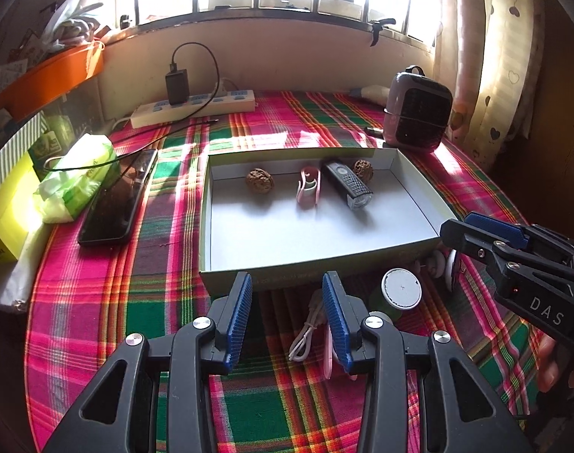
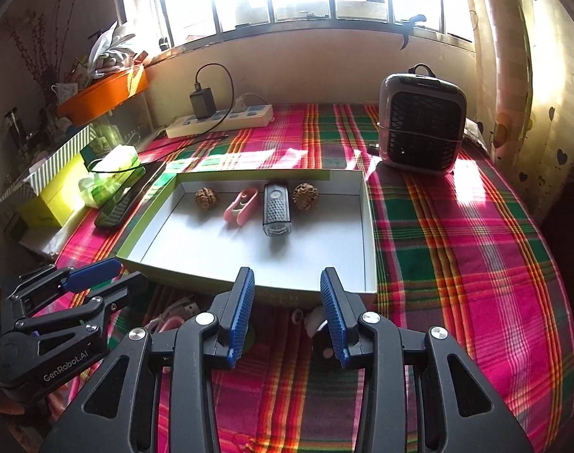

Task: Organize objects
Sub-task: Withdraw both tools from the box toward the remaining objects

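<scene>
Both tongs hang spread and empty above the near edge of the tabletop (image 2: 456,226): the left tongs (image 1: 287,317) over a coiled white cable (image 1: 305,336) and a pink strip, the right tongs (image 2: 287,313) over small items half hidden by their pads. Inside the shallow box (image 1: 207,219) already lie two walnuts, a pink clip (image 1: 308,188) and a dark bike light (image 1: 349,185).

Judging from here, the loose things sit tight against the box's near wall, so a closing grip could snag the cardboard and shove the box, or the two tongs, working side by side, could knock each other.

Only the left wrist view shows the round white-capped jar (image 1: 400,288) and the cable clearly; the right wrist view alone shows the bare cloth right of the box.
</scene>
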Motion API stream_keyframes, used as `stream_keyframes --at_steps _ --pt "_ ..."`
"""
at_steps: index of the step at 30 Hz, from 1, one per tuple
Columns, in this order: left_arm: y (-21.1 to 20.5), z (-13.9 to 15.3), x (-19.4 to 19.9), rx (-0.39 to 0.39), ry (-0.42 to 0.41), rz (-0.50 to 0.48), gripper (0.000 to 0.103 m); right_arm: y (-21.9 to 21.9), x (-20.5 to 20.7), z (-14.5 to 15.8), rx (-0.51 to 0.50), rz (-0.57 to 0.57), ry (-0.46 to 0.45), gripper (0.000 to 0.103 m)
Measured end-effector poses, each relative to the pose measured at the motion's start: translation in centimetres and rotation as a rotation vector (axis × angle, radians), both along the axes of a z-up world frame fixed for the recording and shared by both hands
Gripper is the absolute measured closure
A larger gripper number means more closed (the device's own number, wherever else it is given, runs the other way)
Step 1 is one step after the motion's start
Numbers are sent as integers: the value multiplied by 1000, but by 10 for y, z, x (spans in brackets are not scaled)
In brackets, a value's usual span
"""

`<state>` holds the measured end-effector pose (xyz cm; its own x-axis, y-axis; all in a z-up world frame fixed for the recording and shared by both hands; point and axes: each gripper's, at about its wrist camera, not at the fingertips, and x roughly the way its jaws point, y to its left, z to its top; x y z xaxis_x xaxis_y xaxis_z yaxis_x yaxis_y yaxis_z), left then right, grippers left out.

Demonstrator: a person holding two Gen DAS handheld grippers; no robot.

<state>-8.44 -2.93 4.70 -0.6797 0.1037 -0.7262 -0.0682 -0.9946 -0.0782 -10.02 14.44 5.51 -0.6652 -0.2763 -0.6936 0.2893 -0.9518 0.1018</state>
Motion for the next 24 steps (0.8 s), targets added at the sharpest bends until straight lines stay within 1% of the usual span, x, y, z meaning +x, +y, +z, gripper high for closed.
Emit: stream_keyframes --at_steps 5,9,12,13,14,16,19,24 --pt "-7 -8 11 55 -16 16 66 11 11 -4 8 -14 14 65" --pt "-8 -13 19 51 -14 -2 65 19 17 -7 9 -24 13 65" --pt "-9 -16 24 68 -19 -15 64 25 21 -11 11 -36 17 64" --pt "-10 -18 24 78 -24 -19 63 26 21 -13 9 -40 11 63" --pt "-10 -21 24 86 -32 -20 62 27 22 -15 6 -42 4 56" --pt "-9 -25 25 101 -43 -29 62 29 23 -19 6 -40 -4 50" --pt "-4 -31 26 120 -66 -51 61 32 26 -25 23 -36 -14 50" --pt "6 -33 24 117 -73 -77 61 40 26 -33 9 -53 -34 50"
